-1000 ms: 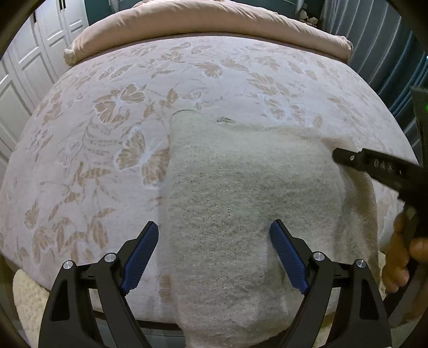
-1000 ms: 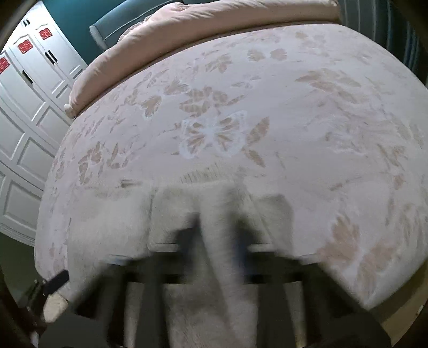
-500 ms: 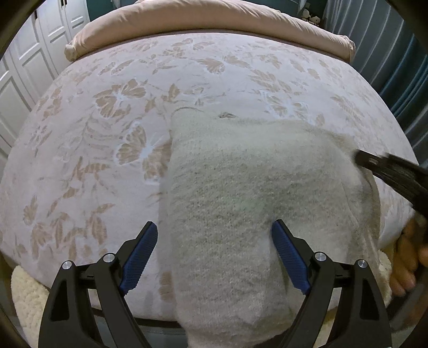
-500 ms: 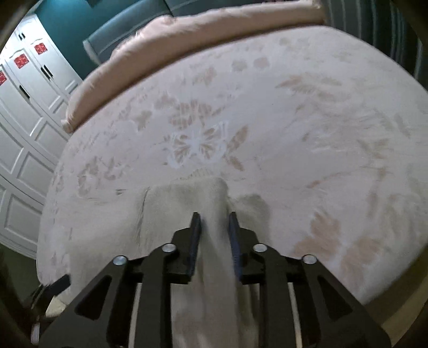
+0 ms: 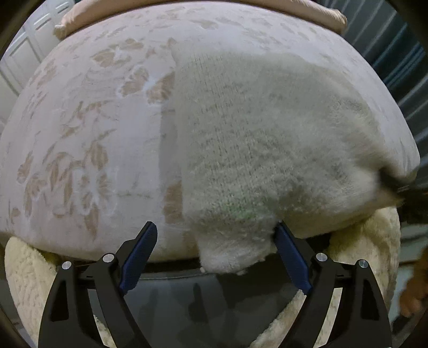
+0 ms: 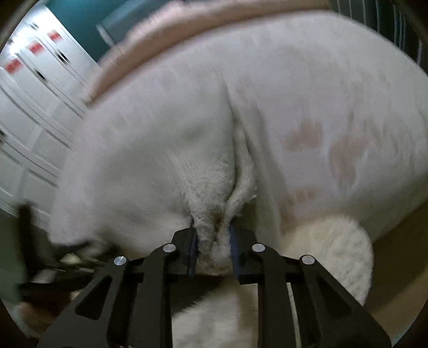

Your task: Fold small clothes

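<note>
Your right gripper (image 6: pixel 212 245) has its blue-padded jaws pressed in on a bunched fold of the cream fuzzy knitted garment (image 6: pixel 149 166), the wool gathered into a ridge that rises from between the pads and runs away up the middle of the right wrist view. Your left gripper (image 5: pixel 215 263) has its jaws spread wide and grips nothing; the garment's rounded lower end (image 5: pixel 230 257) hangs down between the two blue pads, and the right-hand pad (image 5: pixel 291 259) lies against the wool or just beside it, which of the two you cannot tell from here. From that end the knit spreads up and to the right over the bed with the pale pink leaf-and-flower patterned cover (image 5: pixel 80 133), lying along the bed's near edge and draping over it, nearer the near right corner than the left. At the garment's right side, in the left wrist view, a dark shape (image 5: pixel 409 192) meets the wool where your right gripper holds it, though blur hides the detail. Below the near edge of the bed a cream curly-pile fleece cloth (image 5: pixel 24 278) hangs down, and it also shows as a rounded lump (image 6: pixel 345 254) in the right wrist view. A rolled peach-pink bolster (image 5: pixel 315 12) lies along the far edge of the bed, with white panelled wardrobe doors (image 6: pixel 32 112) to the left of it. The right wrist view is smeared throughout.
</note>
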